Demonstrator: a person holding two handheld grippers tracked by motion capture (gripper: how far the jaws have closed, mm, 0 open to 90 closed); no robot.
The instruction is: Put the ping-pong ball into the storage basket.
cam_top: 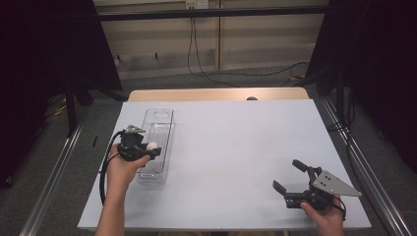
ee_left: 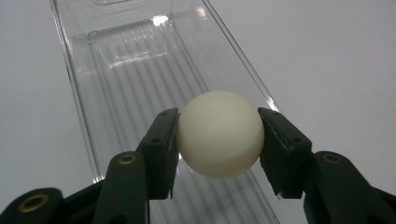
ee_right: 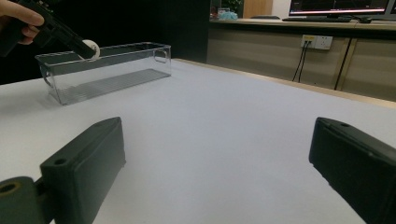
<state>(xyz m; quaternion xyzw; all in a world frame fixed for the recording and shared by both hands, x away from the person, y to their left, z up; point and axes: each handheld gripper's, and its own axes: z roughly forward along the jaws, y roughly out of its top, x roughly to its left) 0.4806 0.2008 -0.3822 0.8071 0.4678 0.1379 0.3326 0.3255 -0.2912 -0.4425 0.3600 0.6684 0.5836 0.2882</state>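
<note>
High view: one table (cam_top: 236, 162), white top. On it one clear plastic bin (cam_top: 158, 129), long and narrow, left of centre, running up-frame from my left hand. One white ball (cam_top: 152, 146). Two grippers. My left gripper (cam_top: 150, 150) sits at left-centre of frame over the bin's lower half, jaws clamped on the ball, one per side. My right gripper (cam_top: 291, 175) is at lower right, jaws spread wide, nothing between them, near the table's bottom edge. Wide bare tabletop between bin and right gripper, centre and upper right of frame. The bin's left wall runs close to the table's left edge.

Left gripper view: one ball (ee_left: 220, 134), centre frame, pinched between my two black jaws at its left and right sides. It hangs above the bin (ee_left: 116, 93), over the ribbed floor, near the bin's right wall. This view shows the ribs and a handle cutout at the far end, top of frame; the high view barely resolves those. Bin interior up-frame of the ball is free. Bare table to the right of the wall.

Right gripper view: my two jaws at lower left and lower right, well apart, with bare table between. Upper left: the bin (ee_right: 107, 70) side-on, the other gripper (ee_right: 65, 37) holding the ball (ee_right: 92, 49) at rim height, just above the near-left end. This view gives the ball's height against the rim; the others do not. Table's far edge runs across upper right.
</note>
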